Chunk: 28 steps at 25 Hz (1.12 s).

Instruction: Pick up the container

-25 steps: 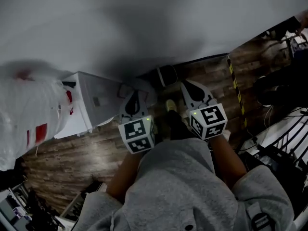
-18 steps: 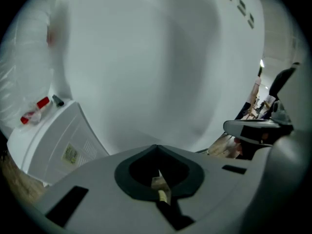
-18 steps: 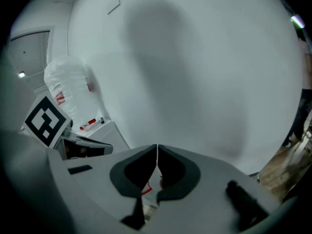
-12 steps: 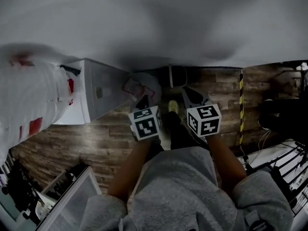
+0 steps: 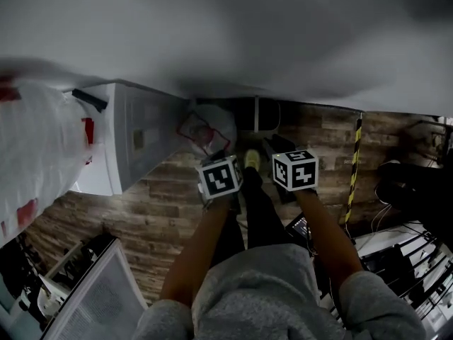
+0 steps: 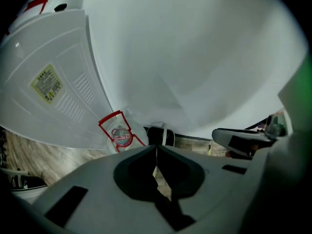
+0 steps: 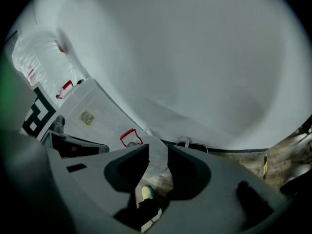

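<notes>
Dark container [image 5: 256,113] with a pale band sits on the wood floor [image 5: 148,218], tucked at the edge of the white table [image 5: 248,34]. A clear bag with red print [image 5: 209,127] lies just beside it, against the white appliance [image 5: 138,137]. Your left gripper [image 6: 156,147] has its jaws together, empty. Your right gripper [image 7: 158,152] has just been opening: moderate gap, nothing between the jaws. Both are apart from the container.

We count two grippers: the left gripper [image 6: 156,149] and the right gripper [image 7: 158,152]. We also count one white appliance [image 5: 134,137], one red-outlined clear bag [image 5: 209,127] and one striped pole [image 5: 353,165].
</notes>
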{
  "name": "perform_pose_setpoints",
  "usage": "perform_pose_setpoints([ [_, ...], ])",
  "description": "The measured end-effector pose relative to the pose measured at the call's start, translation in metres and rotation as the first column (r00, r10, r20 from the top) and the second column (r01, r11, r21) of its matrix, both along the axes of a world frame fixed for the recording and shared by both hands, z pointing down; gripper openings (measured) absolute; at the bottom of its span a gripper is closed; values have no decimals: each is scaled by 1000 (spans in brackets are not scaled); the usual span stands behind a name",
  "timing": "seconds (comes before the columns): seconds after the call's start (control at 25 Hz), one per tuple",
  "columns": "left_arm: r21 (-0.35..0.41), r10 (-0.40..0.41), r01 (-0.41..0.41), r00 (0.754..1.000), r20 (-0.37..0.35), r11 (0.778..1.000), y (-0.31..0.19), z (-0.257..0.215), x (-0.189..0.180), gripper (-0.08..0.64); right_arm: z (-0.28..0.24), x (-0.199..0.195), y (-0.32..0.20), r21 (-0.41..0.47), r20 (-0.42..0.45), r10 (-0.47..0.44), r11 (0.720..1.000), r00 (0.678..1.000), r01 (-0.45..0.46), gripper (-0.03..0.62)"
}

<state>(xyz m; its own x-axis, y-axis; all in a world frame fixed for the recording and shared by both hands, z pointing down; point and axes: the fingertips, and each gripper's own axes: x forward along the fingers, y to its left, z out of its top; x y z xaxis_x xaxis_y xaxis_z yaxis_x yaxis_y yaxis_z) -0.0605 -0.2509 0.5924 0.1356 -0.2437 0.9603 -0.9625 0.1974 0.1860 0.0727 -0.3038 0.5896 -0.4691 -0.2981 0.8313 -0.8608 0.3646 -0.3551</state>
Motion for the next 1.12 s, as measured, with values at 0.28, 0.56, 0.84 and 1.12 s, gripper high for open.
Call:
perform_pose_setpoints([
  [0.28, -1, -6, 6, 999, -46, 1000, -2, 54, -16, 15, 72, -25, -8, -11, -41, 14, 1000, 999, -15, 127],
  [0.56, 58, 2, 5, 994, -109, 998, -25, 101, -6, 15, 151, -26, -19, -43, -58, 46, 998, 997, -49, 133],
  [0.84, 82, 19, -10, 993, -117, 997, -28, 140, 1, 17, 213, -27, -24, -38, -78, 42, 998, 996, -45, 141],
  [1.12, 112, 29, -15, 992, -126, 994, -32, 169, 20, 15, 272, -7, -30, -47, -108, 75, 996, 991, -81, 143],
])
